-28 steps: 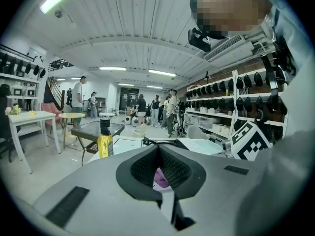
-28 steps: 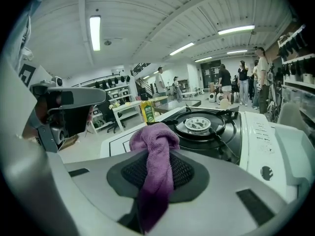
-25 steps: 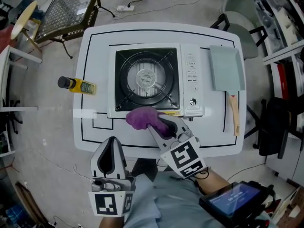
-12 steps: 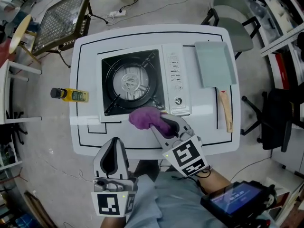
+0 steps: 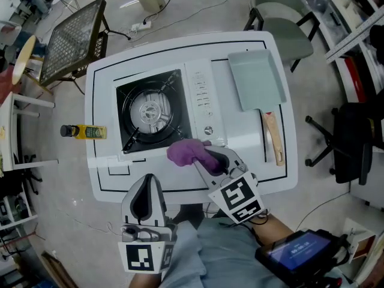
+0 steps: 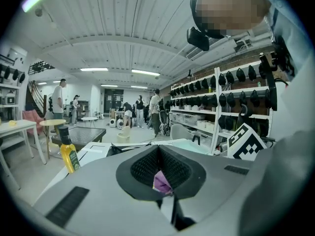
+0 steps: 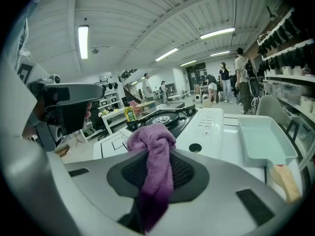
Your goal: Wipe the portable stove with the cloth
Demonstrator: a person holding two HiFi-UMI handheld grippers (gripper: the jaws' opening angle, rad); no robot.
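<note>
Well, the right tongs [image 5: 207, 159] are clamped on a bunched purple terry cloth [image 5: 183, 151], which sticks out ahead of them and hangs down between them. The cloth sits at the near edge of the white portable stove with the black burner top [image 5: 201, 95], just beside its round knob. Whether it presses on the metal I cannot tell. The stove lies turned a little askew on the white tabletop with black lines [image 5: 101, 83]. The left tongs [image 5: 146, 183] hover off the near side of the tabletop, apart from the stove, closed together with nothing between them. To the right of the stove lies a pale green rectangular tray [image 5: 255, 80], with a wooden handle [image 5: 272, 138] just below it. A yellow oil bottle with a black cap [image 5: 84, 131] stands at the tabletop's left edge.
</note>
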